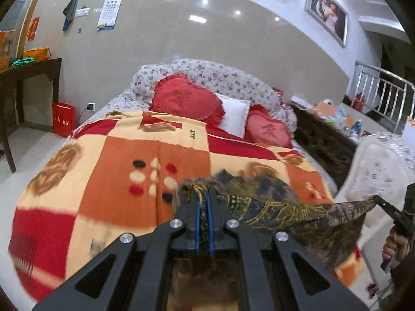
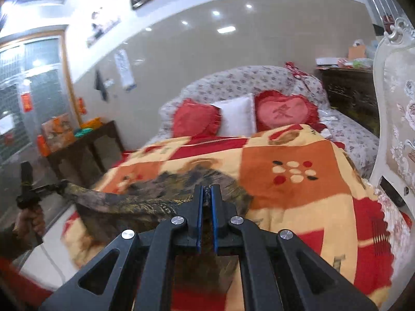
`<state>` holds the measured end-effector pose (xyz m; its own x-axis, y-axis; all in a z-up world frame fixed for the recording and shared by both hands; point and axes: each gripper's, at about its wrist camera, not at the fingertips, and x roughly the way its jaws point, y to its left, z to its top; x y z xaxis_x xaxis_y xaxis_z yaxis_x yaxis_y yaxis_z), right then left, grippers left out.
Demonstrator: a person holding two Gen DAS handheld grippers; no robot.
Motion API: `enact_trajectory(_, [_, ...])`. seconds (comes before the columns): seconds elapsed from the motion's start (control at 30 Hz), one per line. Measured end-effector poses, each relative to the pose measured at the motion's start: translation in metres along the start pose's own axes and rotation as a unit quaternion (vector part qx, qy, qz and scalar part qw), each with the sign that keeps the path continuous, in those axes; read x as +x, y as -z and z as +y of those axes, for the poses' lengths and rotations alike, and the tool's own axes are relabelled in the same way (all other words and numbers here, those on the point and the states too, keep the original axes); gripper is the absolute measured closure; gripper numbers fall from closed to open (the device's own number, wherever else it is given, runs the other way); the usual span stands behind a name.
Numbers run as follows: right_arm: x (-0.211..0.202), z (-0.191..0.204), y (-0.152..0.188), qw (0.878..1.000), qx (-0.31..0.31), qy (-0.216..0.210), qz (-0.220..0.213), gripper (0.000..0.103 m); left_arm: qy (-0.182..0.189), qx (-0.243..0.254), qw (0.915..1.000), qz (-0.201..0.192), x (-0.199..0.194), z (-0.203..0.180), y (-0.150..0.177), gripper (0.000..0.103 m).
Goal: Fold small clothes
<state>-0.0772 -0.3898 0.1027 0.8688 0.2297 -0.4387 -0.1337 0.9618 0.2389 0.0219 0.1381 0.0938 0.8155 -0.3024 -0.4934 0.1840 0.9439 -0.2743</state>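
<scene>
Two grippers, one garment. Left gripper (image 1: pixel 205 194) has its blue-lined fingers clenched on one end of the dark gold-patterned garment (image 1: pixel 272 207); right gripper (image 2: pixel 206 194) is clamped the same way on the other end. From the left wrist view the right gripper (image 1: pixel 377 199) shows at the far edge, pinching a corner, with the person's hand (image 1: pixel 394 246) on its handle. From the right wrist view the left gripper (image 2: pixel 58 186) shows likewise, with the hand (image 2: pixel 31 220) below it.

Garment (image 2: pixel 135 202) is stretched in the air between both grippers, above the near end of the bed, its lower edge hanging slack. Motion blur hides the fine detail.

Under it: one blanket (image 1: pixel 103 176) in red, orange and cream blocks, with a cluster of dots in black, cream and red. Small dark text near its top edge reads roughly "ove", sideways; not fully legible.

Further back, three pillows against the floral headboard (image 1: pixel 220 75): two red heart cushions (image 1: pixel 186 101) (image 1: pixel 268 129), each with one embossed character, and one white pillow (image 1: pixel 234 115) between them.

On the wall: one eye chart (image 1: pixel 111 5), rows of E symbols, and one framed photo (image 1: pixel 326 10). One dark side table (image 1: pixel 28 77) at left, with a red bag (image 1: pixel 63 119) on the floor beside it; its print is unreadable.
</scene>
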Motion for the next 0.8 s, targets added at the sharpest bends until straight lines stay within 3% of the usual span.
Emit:
enact_trajectory(0.23, [0.131, -0.025, -0.023, 0.997, 0.003, 0.056, 0.047, 0.099, -0.038, -0.020, 0.9985, 0.033, 0.138, 0.017, -0.044, 0.098])
enact_trajectory(0.4, [0.198, -0.045, -0.008, 0.991, 0.028, 0.076, 0.105, 0.099, -0.085, -0.005, 0.9910, 0.103, 0.217, 0.028, -0.028, 0.098])
enact_trajectory(0.5, [0.217, -0.053, 0.006, 0.987, 0.045, 0.089, 0.125, 0.099, -0.099, -0.008, 0.9863, 0.132, 0.240, 0.035, -0.014, 0.096])
enact_trajectory(0.53, [0.221, -0.055, 0.009, 0.986, 0.055, 0.091, 0.128, 0.099, -0.103, -0.010, 0.9846, 0.141, 0.247, 0.038, -0.010, 0.091])
enact_trajectory(0.63, [0.233, -0.066, 0.010, 0.982, 0.096, 0.093, 0.131, 0.098, -0.126, -0.014, 0.9789, 0.160, 0.257, 0.050, -0.007, 0.058])
enact_trajectory(0.67, [0.234, -0.071, 0.010, 0.980, 0.116, 0.086, 0.135, 0.098, -0.127, -0.018, 0.9793, 0.156, 0.254, 0.055, -0.009, 0.052])
enact_trajectory(0.8, [0.216, -0.071, -0.005, 0.982, 0.127, 0.070, 0.118, 0.093, -0.127, -0.032, 0.9835, 0.125, 0.219, 0.073, -0.025, 0.051])
